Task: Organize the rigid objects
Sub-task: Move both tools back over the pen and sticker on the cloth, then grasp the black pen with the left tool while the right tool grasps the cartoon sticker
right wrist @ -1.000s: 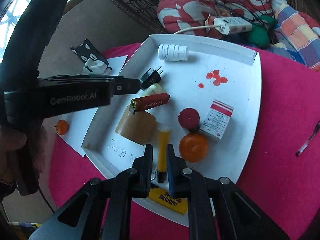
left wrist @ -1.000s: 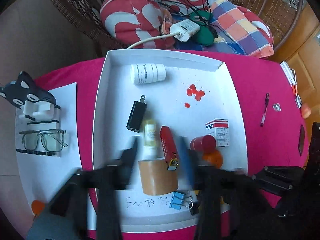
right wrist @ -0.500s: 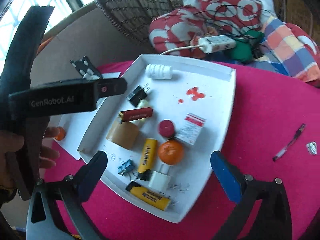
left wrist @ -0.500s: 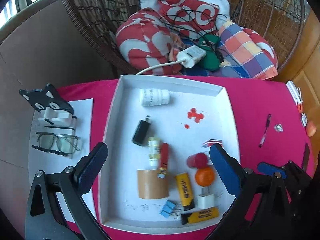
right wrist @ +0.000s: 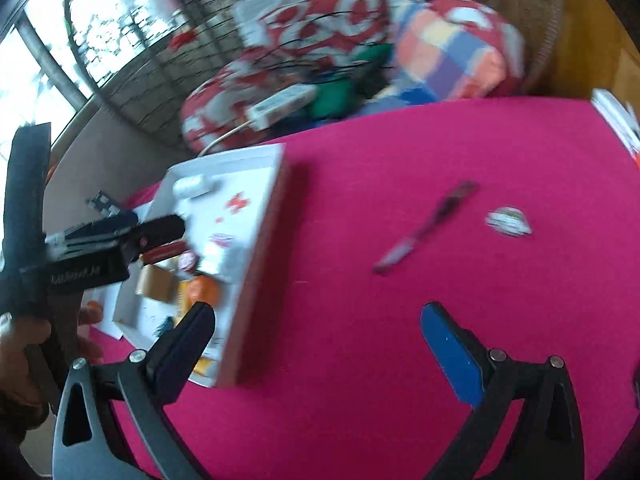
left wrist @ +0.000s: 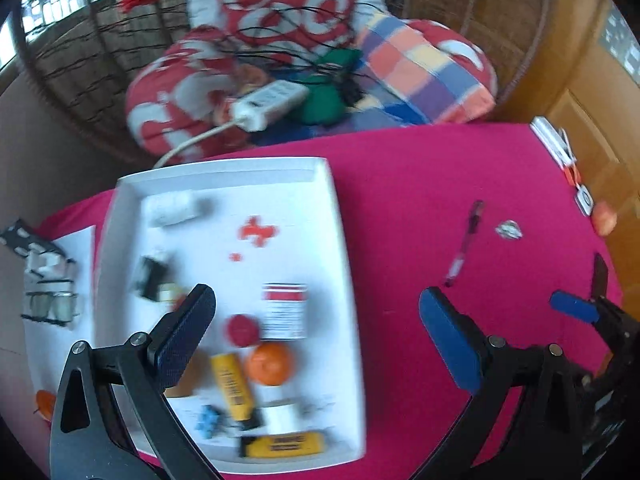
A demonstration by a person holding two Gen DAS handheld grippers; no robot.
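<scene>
Both grippers, left point(left wrist: 316, 336) and right point(right wrist: 316, 348), are now hanging wide open and empty, swinging off the tray point(left wrist: 344, 264) toward the pen point(right wrist: 424, 232) at 2 o'clock. Yellow tube point(left wrist: 232, 384) is sitting released in the tray; pen looks next.

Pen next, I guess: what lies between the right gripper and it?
Only bare pink cloth between the open right gripper and the pen, per the right wrist view.
</scene>
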